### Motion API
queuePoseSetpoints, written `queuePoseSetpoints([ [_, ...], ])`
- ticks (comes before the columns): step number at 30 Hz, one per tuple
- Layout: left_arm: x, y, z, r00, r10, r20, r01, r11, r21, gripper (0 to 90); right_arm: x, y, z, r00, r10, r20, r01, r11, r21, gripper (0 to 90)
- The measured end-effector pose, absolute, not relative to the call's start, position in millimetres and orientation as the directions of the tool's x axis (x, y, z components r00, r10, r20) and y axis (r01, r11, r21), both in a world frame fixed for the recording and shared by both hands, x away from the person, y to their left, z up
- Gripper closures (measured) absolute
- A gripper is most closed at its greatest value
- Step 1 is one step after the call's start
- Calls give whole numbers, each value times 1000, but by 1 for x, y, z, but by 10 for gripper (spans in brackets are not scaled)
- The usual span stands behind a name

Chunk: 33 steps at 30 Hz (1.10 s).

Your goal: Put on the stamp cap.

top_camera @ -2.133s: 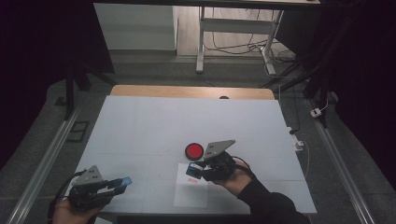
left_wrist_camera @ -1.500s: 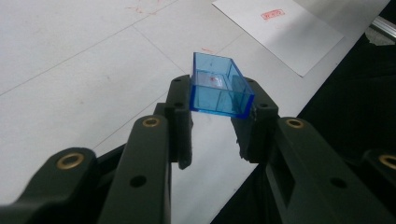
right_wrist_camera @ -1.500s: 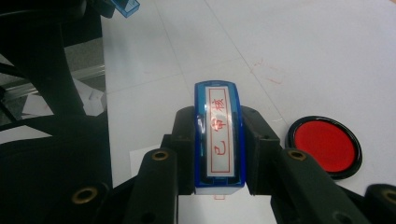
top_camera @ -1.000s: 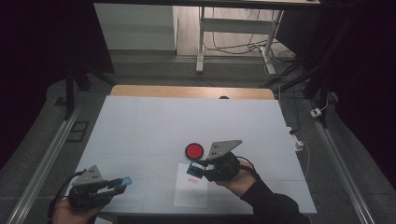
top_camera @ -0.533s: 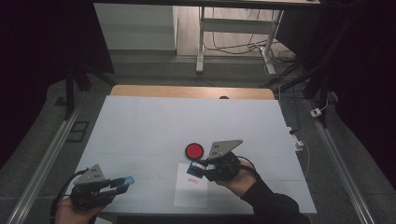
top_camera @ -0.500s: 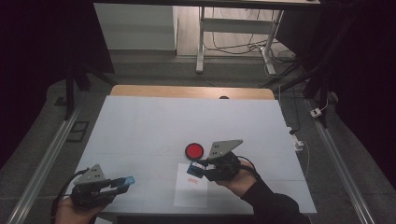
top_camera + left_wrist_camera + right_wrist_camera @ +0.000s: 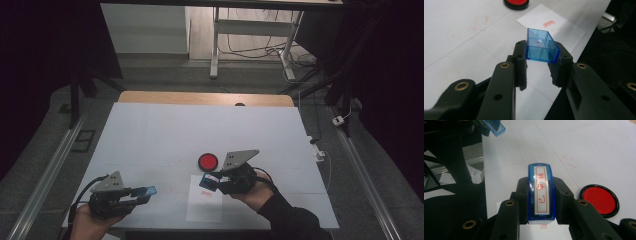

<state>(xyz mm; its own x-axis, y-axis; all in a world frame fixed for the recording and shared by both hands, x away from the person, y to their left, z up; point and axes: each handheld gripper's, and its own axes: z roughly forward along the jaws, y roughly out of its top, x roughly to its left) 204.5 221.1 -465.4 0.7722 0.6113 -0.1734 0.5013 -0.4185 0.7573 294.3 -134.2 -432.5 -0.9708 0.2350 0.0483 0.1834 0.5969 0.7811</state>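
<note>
Centrally, between the clenched jaws of the right gripper (image 7: 541,195) sits one blue stamp (image 7: 541,192), its white face with red characters turned up toward the camera. Just right of those jaws lies one round black ink pad (image 7: 599,200) holding a red ink disc. Beneath the jaws lies one white paper sheet (image 7: 205,205) bearing a small red imprint. Far up and left of them, the left gripper (image 7: 135,194) grasps one clear blue cap (image 7: 541,47), an open hollow box with nothing in it. Both grippers are over the white table (image 7: 165,135), each in a hand.
</note>
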Motion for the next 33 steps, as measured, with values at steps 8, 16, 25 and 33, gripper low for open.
queuePoseSetpoints([
  [8,218,207,-462,820,547,-169,453,-439,776,684,294,-134,-431,-973,225,44,173,593,786,695],
  [16,234,193,-459,860,479,-174,411,-451,792,685,294,-136,-426,-973,225,43,169,578,799,695],
  [25,248,173,-457,891,414,-185,381,-463,800,684,292,-137,-420,-975,220,34,156,565,810,695],
  [33,258,163,-457,916,348,-200,354,-463,813,685,291,-137,-418,-979,199,40,146,555,819,695],
])
